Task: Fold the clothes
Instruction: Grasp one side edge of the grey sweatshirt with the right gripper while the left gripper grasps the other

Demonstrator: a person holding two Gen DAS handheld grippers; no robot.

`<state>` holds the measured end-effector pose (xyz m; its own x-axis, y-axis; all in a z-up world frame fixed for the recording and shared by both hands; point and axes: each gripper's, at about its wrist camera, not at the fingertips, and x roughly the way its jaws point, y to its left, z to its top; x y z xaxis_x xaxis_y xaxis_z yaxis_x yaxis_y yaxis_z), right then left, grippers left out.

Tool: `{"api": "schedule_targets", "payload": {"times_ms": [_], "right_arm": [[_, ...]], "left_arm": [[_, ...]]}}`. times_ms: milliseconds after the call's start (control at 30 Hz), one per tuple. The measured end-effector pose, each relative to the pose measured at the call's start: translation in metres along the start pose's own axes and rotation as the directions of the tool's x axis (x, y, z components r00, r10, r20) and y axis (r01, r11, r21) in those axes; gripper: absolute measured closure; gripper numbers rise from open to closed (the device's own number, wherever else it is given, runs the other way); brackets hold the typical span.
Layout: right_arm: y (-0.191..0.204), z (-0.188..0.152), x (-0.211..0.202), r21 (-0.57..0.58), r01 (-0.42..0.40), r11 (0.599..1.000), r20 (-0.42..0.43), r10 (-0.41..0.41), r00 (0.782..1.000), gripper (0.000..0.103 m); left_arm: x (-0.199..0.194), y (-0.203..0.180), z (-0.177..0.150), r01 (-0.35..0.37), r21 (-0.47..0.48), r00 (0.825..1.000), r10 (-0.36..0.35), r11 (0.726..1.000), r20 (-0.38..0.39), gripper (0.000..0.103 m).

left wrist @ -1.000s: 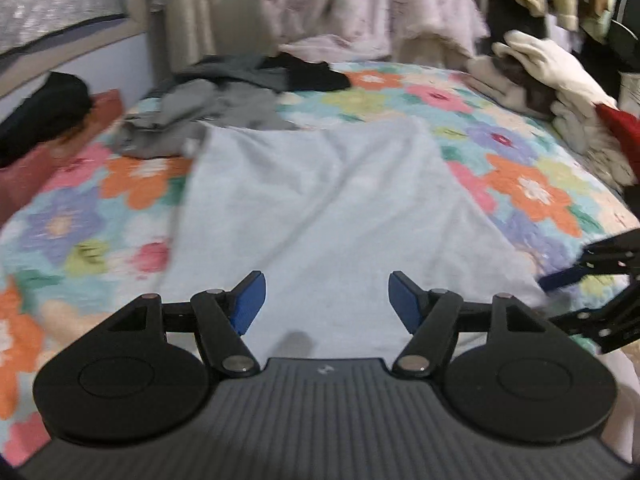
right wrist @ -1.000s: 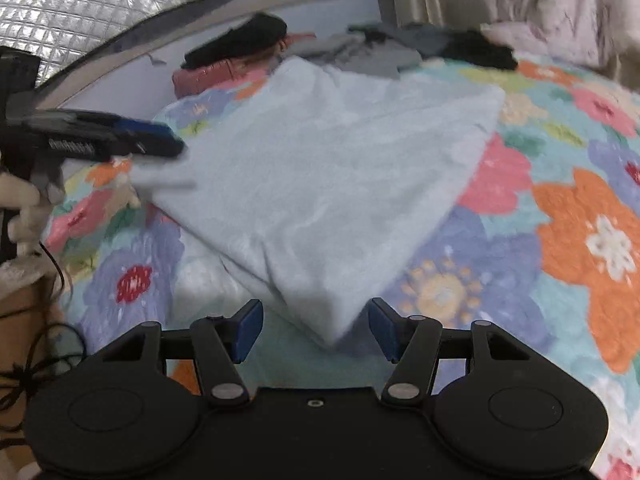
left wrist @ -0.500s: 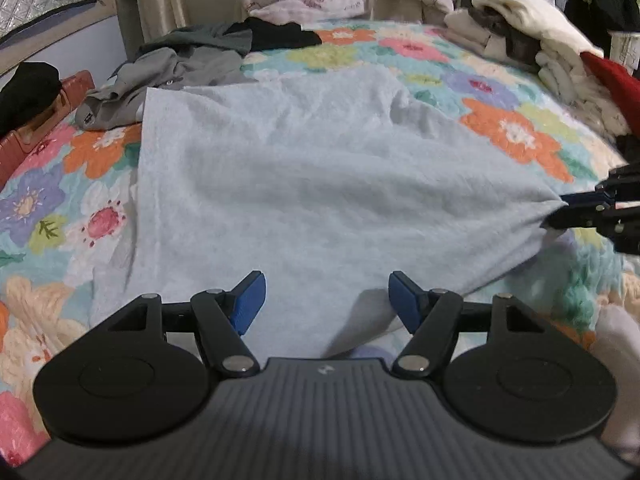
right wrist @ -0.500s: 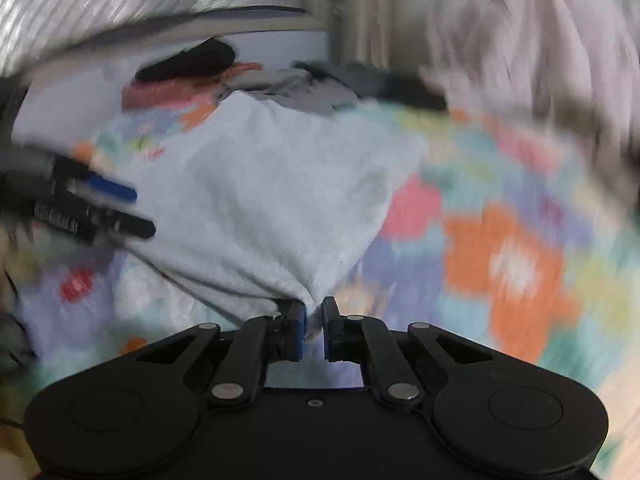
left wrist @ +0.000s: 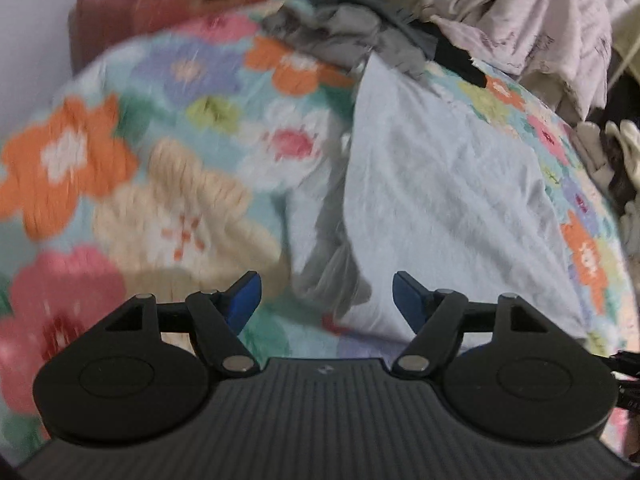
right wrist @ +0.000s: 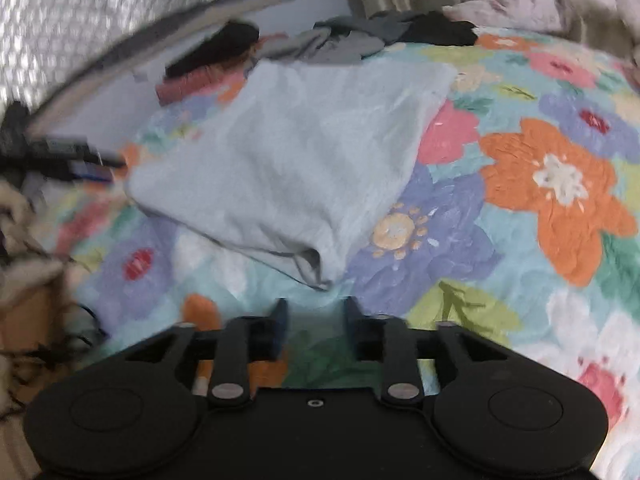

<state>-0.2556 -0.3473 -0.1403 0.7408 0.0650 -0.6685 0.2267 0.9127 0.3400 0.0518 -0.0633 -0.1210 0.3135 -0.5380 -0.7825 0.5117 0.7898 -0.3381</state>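
A light blue garment [right wrist: 296, 160] lies folded on the floral bedspread [right wrist: 552, 184]. My right gripper [right wrist: 316, 312] hovers just short of the garment's near corner. Its jaws are opening and nothing is between them. In the blurred left wrist view the same garment [left wrist: 440, 200] runs away from me, with a crumpled near corner. My left gripper [left wrist: 327, 292] is open and still widening. That corner shows in the gap just beyond its blue pads [left wrist: 244, 292], and they do not press on it. The left gripper also shows as a dark blur [right wrist: 76, 156] at the garment's far left side.
A heap of grey and black clothes [left wrist: 344, 36] lies at the bed's far end. Pink patterned bedding [left wrist: 520, 20] is bunched behind it. Cream clothes [left wrist: 624, 152] are stacked along the right edge. A red-brown box [left wrist: 160, 12] and a quilted silver wall [right wrist: 80, 20] border the left.
The right gripper was shut on the garment's corner and has let it go; the corner now rests on the bed. The left gripper has swung towards the garment's left edge and rolled.
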Motion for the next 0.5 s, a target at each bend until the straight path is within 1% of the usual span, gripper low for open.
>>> {"api": "schedule_targets", "payload": {"times_ms": [33, 100, 133, 167, 200, 233, 267, 300, 367, 400, 433, 467, 500], "right_arm": [[-0.003, 0.0, -0.005, 0.037, -0.027, 0.999, 0.021, 0.027, 0.999, 0.058], [-0.009, 0.006, -0.008, 0.096, -0.07, 0.993, 0.055, 0.065, 0.996, 0.05], [-0.01, 0.009, -0.007, 0.113, -0.074, 0.991, 0.067, 0.067, 0.995, 0.045], [-0.01, 0.012, -0.003, 0.115, -0.052, 0.992, 0.074, 0.044, 0.996, 0.043], [-0.011, 0.015, 0.002, 0.121, -0.029, 0.992, 0.081, 0.02, 0.997, 0.042], [-0.013, 0.018, 0.008, 0.136, -0.006, 0.991, 0.089, -0.006, 0.996, 0.038], [-0.016, 0.02, 0.014, 0.156, 0.01, 0.988, 0.095, -0.025, 0.995, 0.038], [-0.02, 0.021, 0.022, 0.186, 0.006, 0.982, 0.094, -0.024, 0.995, 0.038], [-0.026, 0.022, 0.034, 0.239, -0.021, 0.971, 0.097, -0.002, 0.995, 0.038], [-0.026, 0.021, 0.037, 0.237, -0.035, 0.971, 0.105, 0.01, 0.994, 0.039], [-0.022, 0.018, 0.04, 0.213, -0.041, 0.976, 0.107, 0.019, 0.994, 0.053], [-0.018, 0.014, 0.042, 0.191, -0.041, 0.981, 0.104, 0.022, 0.994, 0.077], [-0.014, 0.009, 0.042, 0.173, -0.027, 0.985, 0.088, 0.012, 0.996, 0.077]], "left_arm": [[0.002, -0.001, -0.001, 0.009, -0.003, 1.0, -0.009, 1.0, -0.01, 0.031], [0.006, -0.01, -0.004, 0.011, 0.03, 1.0, -0.011, 0.999, -0.011, 0.031], [0.012, -0.015, -0.005, 0.019, 0.046, 1.0, -0.019, 0.999, -0.004, 0.031], [0.018, -0.021, -0.006, 0.029, 0.062, 1.0, -0.029, 0.998, 0.005, 0.031], [0.028, -0.022, -0.006, 0.063, 0.071, 0.998, -0.064, 0.996, 0.018, 0.031], [0.037, -0.025, -0.007, 0.049, 0.098, 0.999, -0.051, 0.994, 0.018, 0.035], [0.046, -0.029, -0.007, 0.022, 0.13, 1.0, -0.024, 0.991, 0.016, 0.064], [0.055, -0.033, -0.007, -0.005, 0.162, 1.0, 0.003, 0.987, 0.014, 0.074], [0.052, -0.042, -0.01, -0.034, 0.257, 0.999, 0.022, 0.966, 0.048, 0.083], [0.048, -0.043, -0.012, -0.048, 0.287, 0.998, 0.032, 0.957, 0.06, 0.085], [0.044, -0.044, -0.014, -0.063, 0.317, 0.997, 0.042, 0.946, 0.07, 0.085], [0.041, -0.044, -0.018, -0.071, 0.325, 0.996, 0.049, 0.943, 0.076, 0.085], [0.039, -0.041, -0.018, -0.072, 0.314, 0.996, 0.049, 0.947, 0.08, 0.085]]}}
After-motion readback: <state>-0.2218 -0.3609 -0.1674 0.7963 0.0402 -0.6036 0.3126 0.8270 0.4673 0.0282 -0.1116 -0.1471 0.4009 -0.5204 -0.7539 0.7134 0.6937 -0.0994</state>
